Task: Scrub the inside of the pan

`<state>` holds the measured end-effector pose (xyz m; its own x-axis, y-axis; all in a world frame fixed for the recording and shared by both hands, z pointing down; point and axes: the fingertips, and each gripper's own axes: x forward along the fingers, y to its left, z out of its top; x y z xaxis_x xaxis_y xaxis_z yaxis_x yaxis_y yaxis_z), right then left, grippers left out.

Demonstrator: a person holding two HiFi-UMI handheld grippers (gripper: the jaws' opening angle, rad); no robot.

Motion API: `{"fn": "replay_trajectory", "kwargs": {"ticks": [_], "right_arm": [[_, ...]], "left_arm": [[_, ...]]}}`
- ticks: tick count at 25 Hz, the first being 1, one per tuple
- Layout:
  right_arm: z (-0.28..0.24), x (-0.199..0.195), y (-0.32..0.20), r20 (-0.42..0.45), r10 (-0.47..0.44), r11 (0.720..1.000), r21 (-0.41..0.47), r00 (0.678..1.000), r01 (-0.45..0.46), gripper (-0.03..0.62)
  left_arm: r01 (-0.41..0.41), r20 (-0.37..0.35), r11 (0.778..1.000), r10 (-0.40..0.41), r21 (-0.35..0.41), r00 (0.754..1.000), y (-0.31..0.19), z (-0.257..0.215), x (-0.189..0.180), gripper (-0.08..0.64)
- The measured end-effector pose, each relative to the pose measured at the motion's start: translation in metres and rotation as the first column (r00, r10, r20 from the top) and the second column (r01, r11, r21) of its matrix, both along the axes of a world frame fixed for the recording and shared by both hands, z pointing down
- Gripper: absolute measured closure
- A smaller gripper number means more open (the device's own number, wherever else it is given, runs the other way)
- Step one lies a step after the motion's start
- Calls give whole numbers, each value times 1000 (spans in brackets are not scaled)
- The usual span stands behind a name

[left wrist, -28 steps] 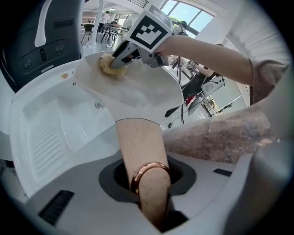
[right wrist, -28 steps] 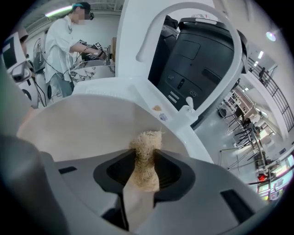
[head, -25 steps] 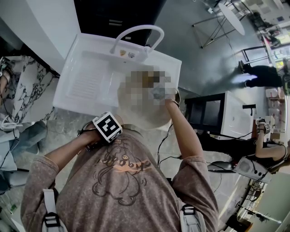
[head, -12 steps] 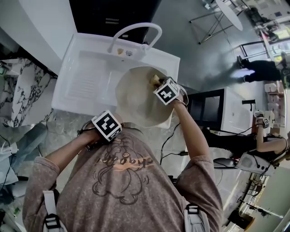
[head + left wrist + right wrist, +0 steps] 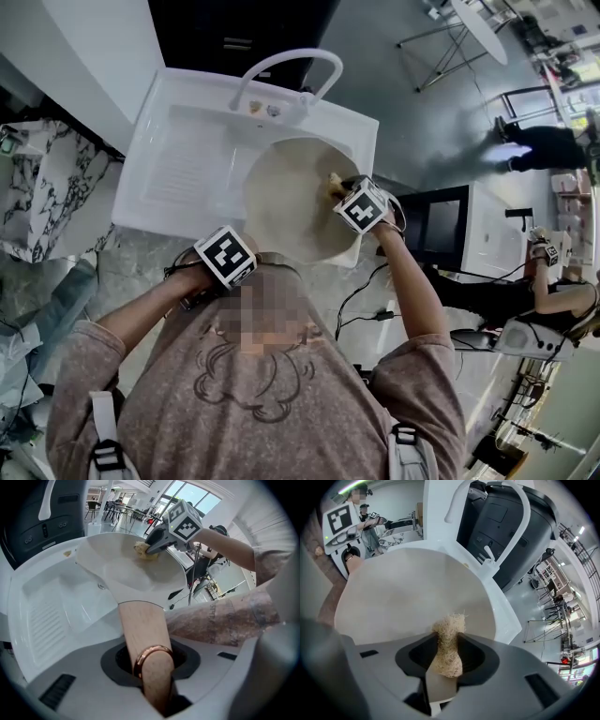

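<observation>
The pan (image 5: 286, 202), cream-coloured and round, is held tilted over the basin of a white sink (image 5: 173, 159), below the curved tap (image 5: 281, 64). Its wooden handle (image 5: 140, 627), with a copper ring (image 5: 151, 652) near the end, runs back into the left gripper (image 5: 157, 677), whose jaws are closed tight on it. Inside the pan, near the far right edge in the head view, a wad of pale straw-like scrubber (image 5: 449, 641) touches the pan's inner surface. The right gripper (image 5: 446, 656) has its jaws clamped on that wad, pinching it narrow in the middle so the frayed end sticks out against the pan. Nothing else shows in the pan. A small yellowish bit (image 5: 255, 108) lies on the sink ledge beside the tap's base.
</observation>
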<state>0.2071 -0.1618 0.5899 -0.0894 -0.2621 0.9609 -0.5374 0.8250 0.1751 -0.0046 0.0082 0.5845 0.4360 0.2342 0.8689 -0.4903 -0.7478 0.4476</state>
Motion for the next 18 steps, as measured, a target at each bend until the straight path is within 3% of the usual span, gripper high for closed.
{"fn": "replay_trajectory", "kwargs": {"ticks": [9,18], "right_arm": [[12,-10,39,9,-47,995,-84,999,48,448],[1,-34,88,79,-87,976,-192,993,101,448]], "left_arm": [[2,-1,1000,-2,-3,1000,-4,1,-1,445],[-2,2,1000,2,-2,1000,-2,2,0,445]]}}
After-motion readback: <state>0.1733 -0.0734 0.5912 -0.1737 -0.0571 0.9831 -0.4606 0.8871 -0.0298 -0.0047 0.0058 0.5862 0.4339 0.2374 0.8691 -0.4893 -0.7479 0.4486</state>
